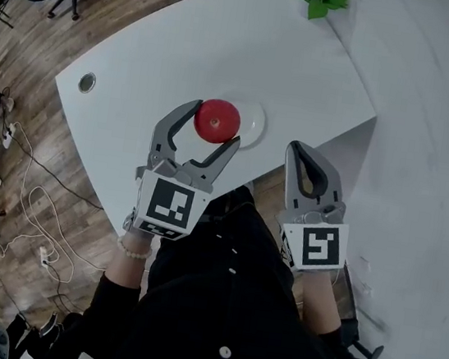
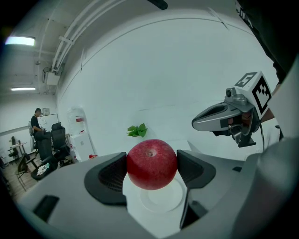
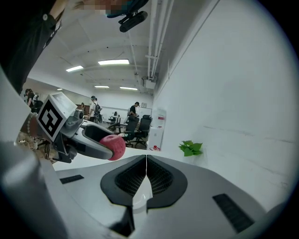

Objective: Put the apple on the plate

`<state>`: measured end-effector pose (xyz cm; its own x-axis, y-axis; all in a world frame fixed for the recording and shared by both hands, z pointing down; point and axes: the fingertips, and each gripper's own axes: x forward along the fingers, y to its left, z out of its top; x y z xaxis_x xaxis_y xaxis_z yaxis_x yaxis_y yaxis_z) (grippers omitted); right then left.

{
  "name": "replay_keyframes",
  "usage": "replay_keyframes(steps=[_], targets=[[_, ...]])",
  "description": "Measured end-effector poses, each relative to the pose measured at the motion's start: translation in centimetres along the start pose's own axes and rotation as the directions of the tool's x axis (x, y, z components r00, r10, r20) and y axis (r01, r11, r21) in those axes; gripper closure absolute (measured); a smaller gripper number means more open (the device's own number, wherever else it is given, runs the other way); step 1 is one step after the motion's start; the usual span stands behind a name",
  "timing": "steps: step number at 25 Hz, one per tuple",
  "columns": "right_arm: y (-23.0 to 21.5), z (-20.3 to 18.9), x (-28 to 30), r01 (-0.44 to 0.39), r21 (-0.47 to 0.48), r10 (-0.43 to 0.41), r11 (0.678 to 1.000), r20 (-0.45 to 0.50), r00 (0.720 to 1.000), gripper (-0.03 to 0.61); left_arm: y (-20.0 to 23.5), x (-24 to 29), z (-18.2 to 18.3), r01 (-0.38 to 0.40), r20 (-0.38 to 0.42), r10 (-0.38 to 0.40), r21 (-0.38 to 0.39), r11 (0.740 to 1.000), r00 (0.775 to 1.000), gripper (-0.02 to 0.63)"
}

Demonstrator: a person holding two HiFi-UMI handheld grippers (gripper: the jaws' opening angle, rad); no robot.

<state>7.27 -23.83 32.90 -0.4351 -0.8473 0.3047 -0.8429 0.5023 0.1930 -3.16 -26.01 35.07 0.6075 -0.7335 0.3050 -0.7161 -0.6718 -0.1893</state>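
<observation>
My left gripper [image 2: 152, 166] clamps the red apple [image 2: 151, 161] right over the white plate [image 2: 161, 200], near the desk [image 1: 184, 53] edge. I judge the carry done; lowering and release remain. My right gripper [image 3: 146, 163] hangs alongside, jaws pressed together, empty.

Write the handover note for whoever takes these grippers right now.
Left gripper: shut on the apple, held over the white plate on the table. Whether the apple touches the plate cannot be told.
Right gripper: shut, empty, to the right of the plate.
Done: apple gripped and over the plate.
Left: set it on the plate, open the jaws, draw back.
</observation>
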Motion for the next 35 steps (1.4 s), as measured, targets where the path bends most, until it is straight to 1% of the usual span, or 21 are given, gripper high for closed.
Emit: replay_keyframes(steps=[6,9,13,17,22,26,30,35], targets=[[-0.6,0.8,0.0,-0.023,-0.006,0.023,1.000,-0.005,1.000,0.537,0.0,0.3,-0.2,-0.016,-0.017,0.015,-0.031,0.999,1.000,0.264],[-1.3,0.3,0.1,-0.028,-0.001,0.028,1.000,-0.012,1.000,0.537,-0.2,1.5,-0.6,-0.016,-0.030,0.015,-0.037,0.999,0.999,0.264],[-1.2,0.3,-0.4,-0.034,0.000,0.034,0.999,-0.035,0.999,0.537,-0.6,1.9,-1.3,-0.007,-0.044,0.004,-0.057,0.998,0.999,0.264],[-3.3,-1.5,0.4,-0.036,0.012,0.036,0.999,-0.053,0.998,0.537,-1.2,5.1,-3.0,-0.001,-0.076,-0.004,-0.064,0.998,0.997,0.264],[-3.7,-2.0,0.1,-0.030,0.017,0.031,0.999,-0.062,0.998,0.537,-2.4,6.2,-5.5,0.009,-0.130,-0.019,-0.077,0.997,0.991,0.264],[-3.8,-2.5,-0.1,-0.022,0.025,0.024,0.999,-0.068,0.997,0.537,-3.4,7.1,-7.1,0.033,-0.160,-0.041,-0.050,0.998,0.986,0.264],[-4.0,-3.1,-0.4,-0.008,0.040,0.011,0.999,-0.080,0.997,0.537,-3.9,8.1,-8.3,0.048,-0.179,-0.056,-0.048,0.998,0.982,0.264],[-4.0,-3.5,-1.0,0.006,0.035,-0.003,0.999,-0.099,0.995,0.537,-4.4,8.6,-9.7,0.061,-0.205,-0.068,-0.043,0.997,0.976,0.264]])
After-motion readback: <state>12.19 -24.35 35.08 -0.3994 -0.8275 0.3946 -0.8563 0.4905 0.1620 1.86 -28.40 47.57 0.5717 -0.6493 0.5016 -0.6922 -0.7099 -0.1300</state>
